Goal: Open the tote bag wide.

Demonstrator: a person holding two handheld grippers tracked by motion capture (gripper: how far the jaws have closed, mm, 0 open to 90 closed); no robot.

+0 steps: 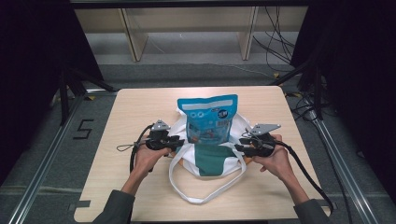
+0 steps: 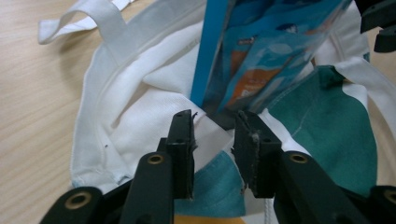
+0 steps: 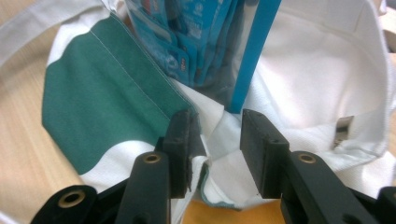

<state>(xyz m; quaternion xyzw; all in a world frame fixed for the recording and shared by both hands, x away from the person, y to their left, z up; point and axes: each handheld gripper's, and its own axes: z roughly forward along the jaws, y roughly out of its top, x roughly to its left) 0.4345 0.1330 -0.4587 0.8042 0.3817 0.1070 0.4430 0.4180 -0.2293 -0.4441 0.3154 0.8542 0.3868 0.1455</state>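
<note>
- Two claws flank a white and green tote bag (image 1: pixel 212 158) on the pale wooden surface (image 1: pixel 140 107); we hold the left claw (image 1: pixel 179 143) at the bag's left edge and the right claw (image 1: pixel 239 147) at its right edge, each pointing in toward the other.
- Between the two claws a blue snack pouch (image 1: pixel 208 119) stands with its lower part inside the bag's mouth and its top well above the cloth.
- From the left gripper view, our left claw's jaws stand apart; white bag cloth lies in the gap, but the pads do not press on it. Just beyond the tips, the pouch's blue side edge (image 2: pixel 210 51) rises out of the bag.
- From the right gripper view, our right claw's jaws are likewise parted. Folded white cloth at the bag's rim (image 3: pixel 224 154) sits between them, and the left pad touches or nearly touches the fold; we cannot tell which. The pouch (image 3: pixel 196 42) is just ahead of the tips.
- To the near side of both claws, the bag's green panel (image 1: pixel 215 161) faces up, and a white strap (image 1: pixel 205 198) loops across the surface toward us.
- Our hands (image 1: pixel 149 158) grip the claw bodies from behind, with a black cable trailing from each.
</note>
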